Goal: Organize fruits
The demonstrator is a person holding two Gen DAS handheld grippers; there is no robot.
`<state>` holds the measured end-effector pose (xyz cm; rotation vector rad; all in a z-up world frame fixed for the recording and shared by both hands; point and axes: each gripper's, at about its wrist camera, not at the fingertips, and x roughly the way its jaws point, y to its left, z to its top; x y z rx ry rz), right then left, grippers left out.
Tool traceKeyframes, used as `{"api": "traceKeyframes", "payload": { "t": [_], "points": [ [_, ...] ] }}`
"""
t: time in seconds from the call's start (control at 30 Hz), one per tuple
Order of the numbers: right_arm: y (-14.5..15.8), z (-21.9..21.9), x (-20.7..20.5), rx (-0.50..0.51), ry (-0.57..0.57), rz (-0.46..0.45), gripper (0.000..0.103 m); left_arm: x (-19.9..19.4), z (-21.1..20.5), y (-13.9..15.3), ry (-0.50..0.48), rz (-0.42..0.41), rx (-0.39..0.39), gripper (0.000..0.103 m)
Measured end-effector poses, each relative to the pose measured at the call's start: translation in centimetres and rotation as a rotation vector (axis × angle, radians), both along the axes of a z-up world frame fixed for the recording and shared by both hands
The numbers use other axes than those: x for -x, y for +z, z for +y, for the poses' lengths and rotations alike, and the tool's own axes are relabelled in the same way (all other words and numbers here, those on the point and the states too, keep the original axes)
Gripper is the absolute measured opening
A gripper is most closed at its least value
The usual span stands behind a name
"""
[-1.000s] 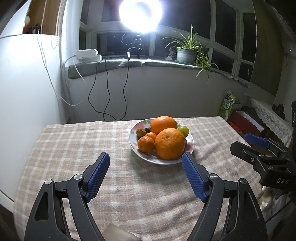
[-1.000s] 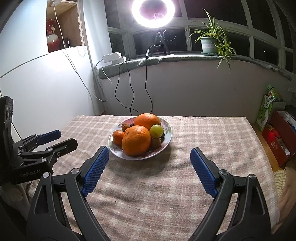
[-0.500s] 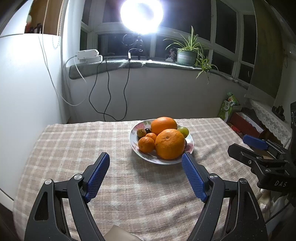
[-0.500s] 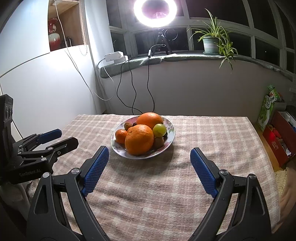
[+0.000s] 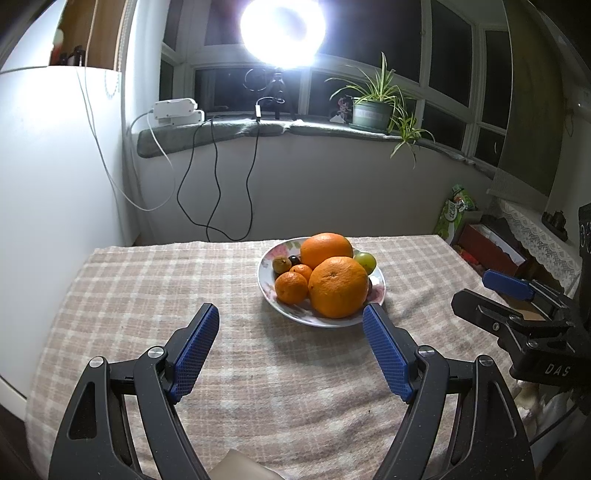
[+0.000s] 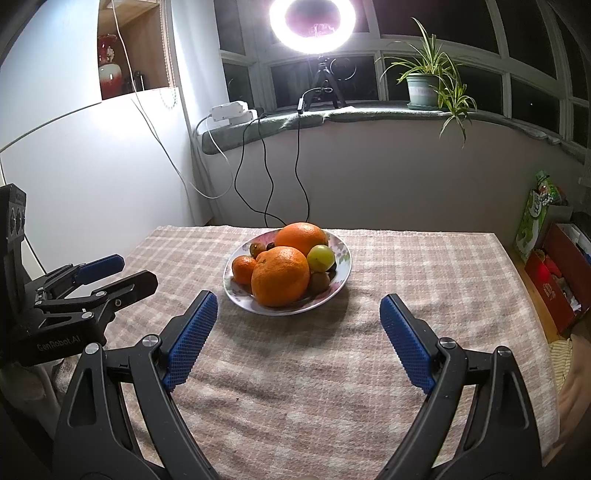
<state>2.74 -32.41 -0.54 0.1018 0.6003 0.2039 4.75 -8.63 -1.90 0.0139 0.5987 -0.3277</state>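
A flowered plate (image 5: 377, 292) (image 6: 341, 275) stands mid-table, piled with fruit: two big oranges (image 5: 338, 287) (image 6: 280, 276), small tangerines (image 5: 291, 287) (image 6: 243, 268), a green grape-like fruit (image 5: 365, 260) (image 6: 320, 257) and brown kiwis (image 5: 281, 264) (image 6: 319, 281). My left gripper (image 5: 291, 312) hovers over the cloth short of the plate, open and empty. My right gripper (image 6: 298, 301) hangs likewise on the plate's near side, open with nothing between its fingers. Each gripper also shows at the other view's edge.
A checked cloth (image 5: 155, 295) (image 6: 424, 273) covers the table. White wall panels close the left side. Behind are a windowsill with a ring light (image 6: 312, 20), cables and a potted plant (image 6: 421, 86). Boxes and a green bag (image 6: 535, 218) sit on the floor to the right.
The views drift slightly, so the plate sits a little further right in the right wrist view. Both grippers stay open and nothing on the plate has moved.
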Motion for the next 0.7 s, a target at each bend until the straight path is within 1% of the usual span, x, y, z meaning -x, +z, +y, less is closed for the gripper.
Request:
{"api": "traceKeyframes", "payload": {
  "t": [0.7],
  "points": [
    [-0.40, -0.16, -0.14, 0.004, 0.003, 0.008, 0.092, 0.19, 0.12, -0.24, 0.011, -0.001, -0.001, 0.080]
  ]
}}
